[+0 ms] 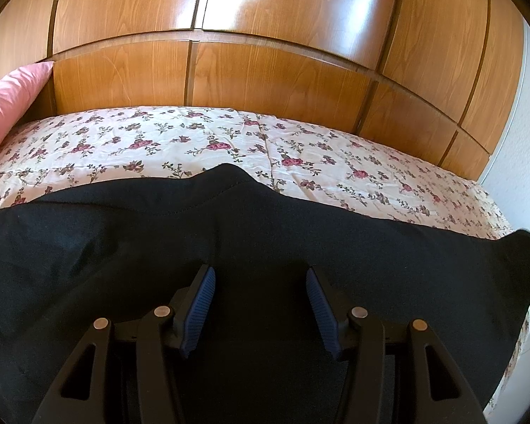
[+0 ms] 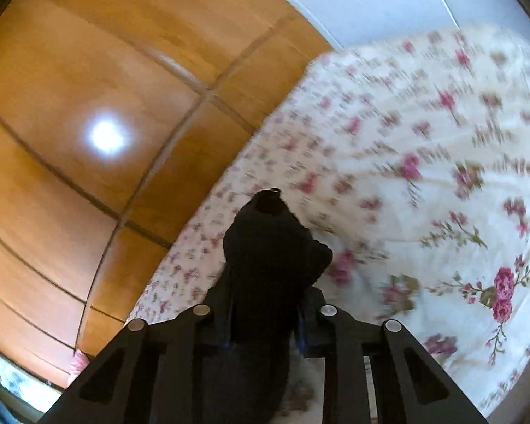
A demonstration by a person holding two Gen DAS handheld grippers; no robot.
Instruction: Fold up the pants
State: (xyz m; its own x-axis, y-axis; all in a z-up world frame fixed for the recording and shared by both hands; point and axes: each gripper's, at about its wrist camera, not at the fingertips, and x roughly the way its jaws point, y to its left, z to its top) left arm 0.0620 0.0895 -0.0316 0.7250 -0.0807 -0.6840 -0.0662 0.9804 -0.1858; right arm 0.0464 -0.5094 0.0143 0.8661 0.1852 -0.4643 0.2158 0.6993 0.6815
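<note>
Across floral bedsheet [image 1: 194,141], black pants [image 1: 265,233] lie spread. Your left gripper [image 1: 260,277] hovers released above cloth, likely ready to pin fold line. Your right gripper [image 2: 265,304] clenched on bunched pants end [image 2: 270,240] toward 12 o'clock, likely lifted for fold-over.

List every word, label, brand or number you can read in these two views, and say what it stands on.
None: no readable text appears in either view.
The black pants, floral bedsheet, pink pillow and wooden wardrobe carry no lettering.
The right wrist view is motion-blurred.
</note>
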